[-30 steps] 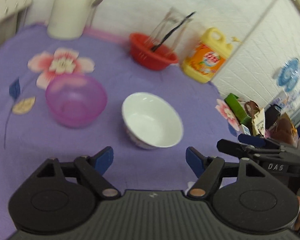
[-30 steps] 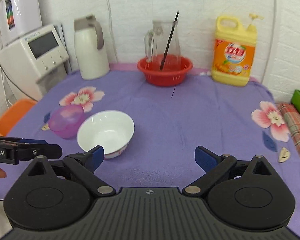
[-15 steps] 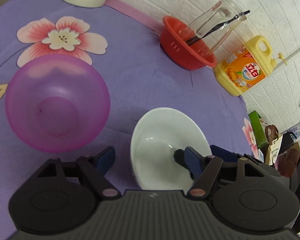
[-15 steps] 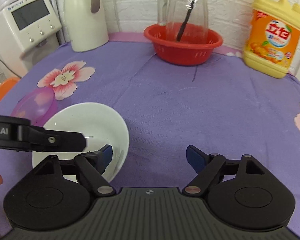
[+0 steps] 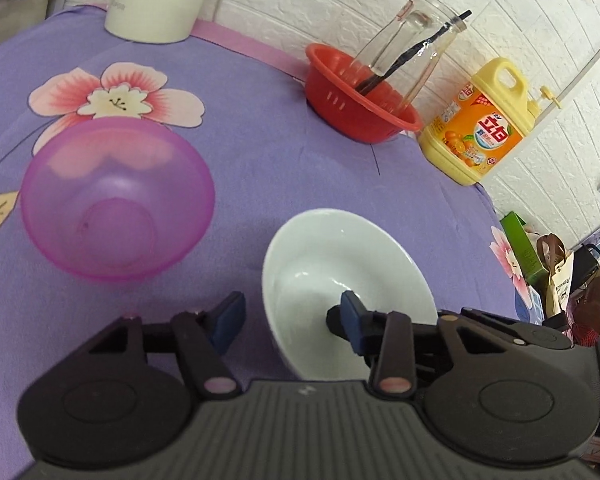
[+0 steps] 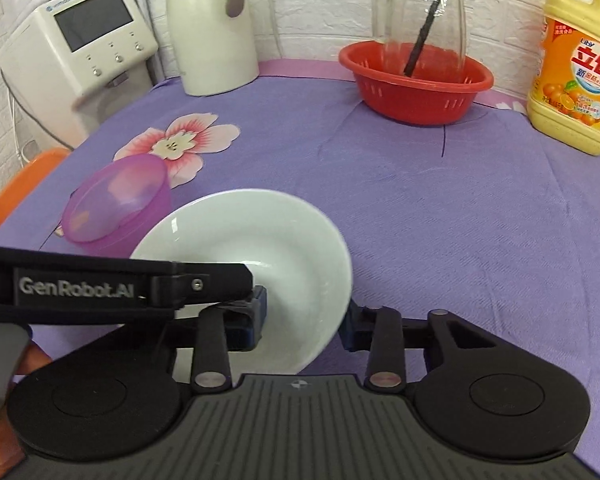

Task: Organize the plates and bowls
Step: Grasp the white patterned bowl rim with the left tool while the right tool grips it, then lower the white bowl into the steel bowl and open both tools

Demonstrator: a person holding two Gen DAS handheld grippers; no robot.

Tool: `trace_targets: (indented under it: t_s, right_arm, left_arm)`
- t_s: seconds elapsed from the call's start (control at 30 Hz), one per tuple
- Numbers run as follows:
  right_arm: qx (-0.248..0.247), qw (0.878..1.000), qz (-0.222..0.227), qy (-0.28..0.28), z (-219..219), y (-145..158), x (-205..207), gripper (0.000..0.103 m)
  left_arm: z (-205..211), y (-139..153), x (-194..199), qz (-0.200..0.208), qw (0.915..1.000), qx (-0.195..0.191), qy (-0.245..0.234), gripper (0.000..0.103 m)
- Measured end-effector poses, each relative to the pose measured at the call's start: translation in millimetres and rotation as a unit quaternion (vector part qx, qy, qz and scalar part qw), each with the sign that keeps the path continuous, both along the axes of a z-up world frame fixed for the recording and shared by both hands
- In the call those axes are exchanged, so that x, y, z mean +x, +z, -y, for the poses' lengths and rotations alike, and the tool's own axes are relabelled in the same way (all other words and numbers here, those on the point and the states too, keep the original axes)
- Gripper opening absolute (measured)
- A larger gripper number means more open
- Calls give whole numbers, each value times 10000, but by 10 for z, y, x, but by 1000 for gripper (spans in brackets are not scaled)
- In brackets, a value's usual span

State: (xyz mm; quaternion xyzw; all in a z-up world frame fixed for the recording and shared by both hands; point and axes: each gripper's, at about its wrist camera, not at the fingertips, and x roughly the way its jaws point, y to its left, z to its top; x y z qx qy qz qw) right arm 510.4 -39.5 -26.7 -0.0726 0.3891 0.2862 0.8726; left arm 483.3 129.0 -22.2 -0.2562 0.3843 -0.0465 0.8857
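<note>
Straddling the white bowl (image 6: 260,256) rim with spread fingers, both the left gripper (image 5: 290,316) and right gripper (image 6: 304,328) grip nothing yet, so the pink bowl (image 5: 116,196) sits unstacked.

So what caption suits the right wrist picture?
Two tools straddling opposite walls of a white bowl beside a purple bowl on a purple cloth.

Both views are brightly and evenly lit, with only soft, faint shadows beneath the translucent purple plastic bowl (image 5: 116,200) and the glossy white ceramic bowl (image 6: 256,252). Small glints sit on the white bowl's inner wall. Fisheye distortion bends the white brick wall (image 5: 532,20) near the edges, and the corners darken. The black tool bodies nearest each lens look slightly soft.
</note>
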Motion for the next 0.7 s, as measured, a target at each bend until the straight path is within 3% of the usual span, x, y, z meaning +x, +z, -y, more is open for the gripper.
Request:
trace_targets:
  t_s: [0.37, 0.7]
  right_arm:
    - [-24, 10000, -11, -78, 165, 203, -482, 61]
    - [-64, 9992, 144, -364, 690, 413, -1222, 63]
  left_arm:
    - [222, 302, -508, 185, 9994, 100, -288, 40]
    - [733, 516, -1266, 395, 9959, -19, -809, 40]
